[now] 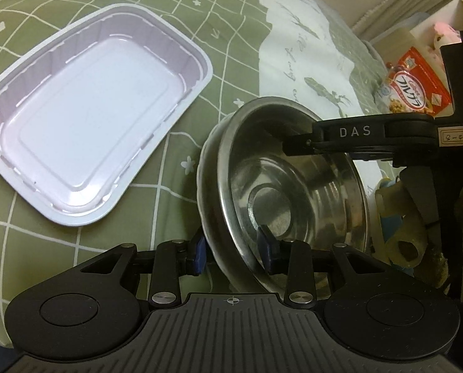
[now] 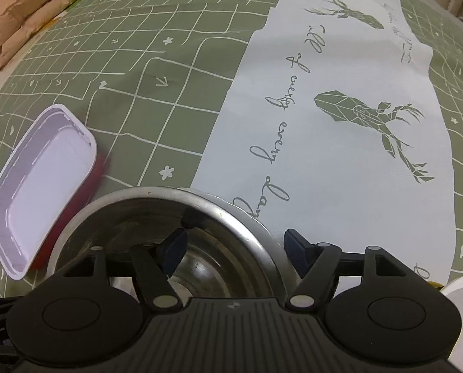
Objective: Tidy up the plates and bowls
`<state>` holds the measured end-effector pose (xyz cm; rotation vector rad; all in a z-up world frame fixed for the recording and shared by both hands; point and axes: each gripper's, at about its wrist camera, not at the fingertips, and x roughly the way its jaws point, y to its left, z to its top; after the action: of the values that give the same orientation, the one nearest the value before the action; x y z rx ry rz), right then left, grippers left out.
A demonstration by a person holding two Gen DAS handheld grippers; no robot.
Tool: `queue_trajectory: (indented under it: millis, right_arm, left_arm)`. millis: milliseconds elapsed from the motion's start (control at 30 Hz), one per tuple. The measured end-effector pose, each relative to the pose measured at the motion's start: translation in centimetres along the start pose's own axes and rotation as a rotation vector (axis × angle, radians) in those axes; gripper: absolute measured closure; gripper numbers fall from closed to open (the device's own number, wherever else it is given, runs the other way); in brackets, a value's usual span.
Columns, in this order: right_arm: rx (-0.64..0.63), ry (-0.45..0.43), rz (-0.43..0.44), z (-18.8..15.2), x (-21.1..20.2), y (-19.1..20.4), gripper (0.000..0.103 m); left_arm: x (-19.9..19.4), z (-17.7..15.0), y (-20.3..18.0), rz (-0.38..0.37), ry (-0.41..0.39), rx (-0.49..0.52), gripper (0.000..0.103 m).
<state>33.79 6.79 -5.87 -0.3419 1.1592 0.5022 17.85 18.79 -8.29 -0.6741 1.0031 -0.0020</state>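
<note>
- Left gripper (image 1: 234, 253), low in its own view, straddles the near rim of the steel bowl (image 1: 293, 199), one blue pad outside, one inside; whether the pads press the rim I cannot tell.
- Right gripper (image 2: 236, 248) straddles the same bowl's rim in its view, jaws fairly wide, pads clear of the metal.
- That bowl sits in a white plate (image 1: 205, 186) on the green checked cloth (image 1: 200, 31).
- Upper left lies an empty white tray (image 1: 88, 124).
</note>
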Motion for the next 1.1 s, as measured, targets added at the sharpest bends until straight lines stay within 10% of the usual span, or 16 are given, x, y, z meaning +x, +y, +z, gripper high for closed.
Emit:
queue_trajectory:
  millis: [1100]
  right_arm:
    - [-0.007,-0.114,-0.02,-1.5,-1.7,2.4,0.03]
  left_arm:
    - [-2.6,2.5,1.1,0.078,-0.112,0.008,0.065]
